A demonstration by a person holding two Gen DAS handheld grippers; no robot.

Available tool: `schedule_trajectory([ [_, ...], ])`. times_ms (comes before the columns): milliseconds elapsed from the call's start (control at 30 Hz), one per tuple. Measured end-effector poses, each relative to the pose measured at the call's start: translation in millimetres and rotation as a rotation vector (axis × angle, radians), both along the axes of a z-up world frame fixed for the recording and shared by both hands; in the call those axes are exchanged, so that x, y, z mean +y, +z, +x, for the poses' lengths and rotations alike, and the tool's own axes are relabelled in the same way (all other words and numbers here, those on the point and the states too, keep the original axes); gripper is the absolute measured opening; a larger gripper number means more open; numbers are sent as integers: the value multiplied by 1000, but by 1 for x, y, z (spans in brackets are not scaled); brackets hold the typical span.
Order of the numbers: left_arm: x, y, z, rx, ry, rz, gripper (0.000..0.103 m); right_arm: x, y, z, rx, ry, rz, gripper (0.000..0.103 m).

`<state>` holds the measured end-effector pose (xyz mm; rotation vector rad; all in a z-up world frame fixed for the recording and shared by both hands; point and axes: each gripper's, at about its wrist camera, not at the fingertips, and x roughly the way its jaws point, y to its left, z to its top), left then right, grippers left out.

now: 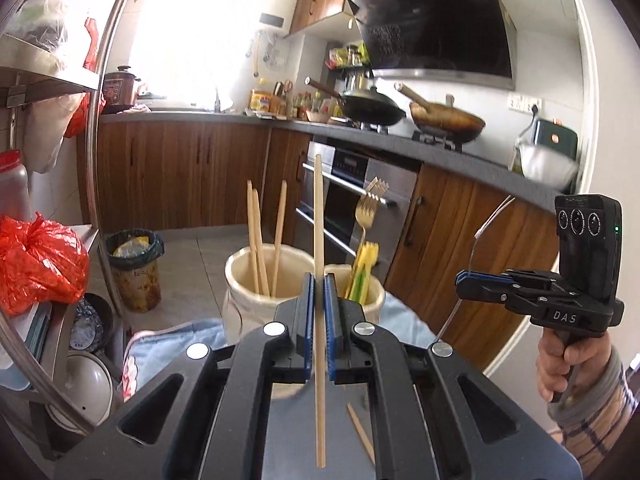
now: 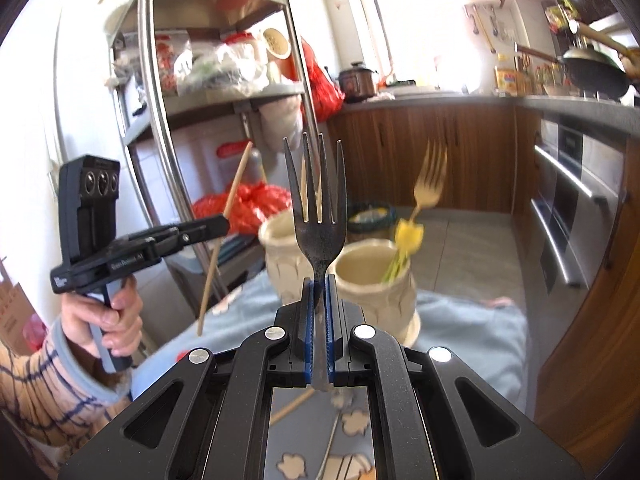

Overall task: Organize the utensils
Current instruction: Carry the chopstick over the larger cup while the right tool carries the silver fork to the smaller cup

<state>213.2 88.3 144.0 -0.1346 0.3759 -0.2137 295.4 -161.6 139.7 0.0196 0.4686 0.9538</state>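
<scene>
In the left wrist view my left gripper (image 1: 319,280) is shut on a wooden chopstick (image 1: 319,220) that stands upright. Just beyond it are two cream ceramic holders: the left holder (image 1: 244,280) has three chopsticks, the right holder (image 1: 376,284) has a gold fork (image 1: 370,208) and yellow-green handles. My right gripper (image 2: 319,284) is shut on a dark fork (image 2: 318,216), tines up, in front of the same right holder (image 2: 372,280) and left holder (image 2: 280,256). Each gripper shows in the other's view: the right gripper (image 1: 464,278), the left gripper (image 2: 218,224).
Both holders stand on a blue patterned cloth (image 2: 472,332), where a loose chopstick (image 1: 360,432) lies. A steel shelf rack (image 2: 224,92) with a red bag (image 1: 36,260) is at the left. A lined bin (image 1: 134,264), an oven (image 1: 352,200) and wood cabinets lie beyond.
</scene>
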Motion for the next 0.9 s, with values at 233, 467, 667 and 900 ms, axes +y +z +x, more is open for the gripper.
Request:
schedule_trajectory([
  [233, 5, 14, 15, -55, 7, -45, 5, 6, 21, 16, -56, -3, 51, 6],
  [467, 9, 40, 33, -166, 45, -60, 5, 12, 37, 29, -91, -12, 89, 6],
  [667, 11, 55, 44, -269, 76, -64, 5, 14, 38, 46, -94, -49, 105, 6],
  [900, 21, 44, 56, -343, 137, -84, 5, 29, 25, 61, -76, -73, 69, 6],
])
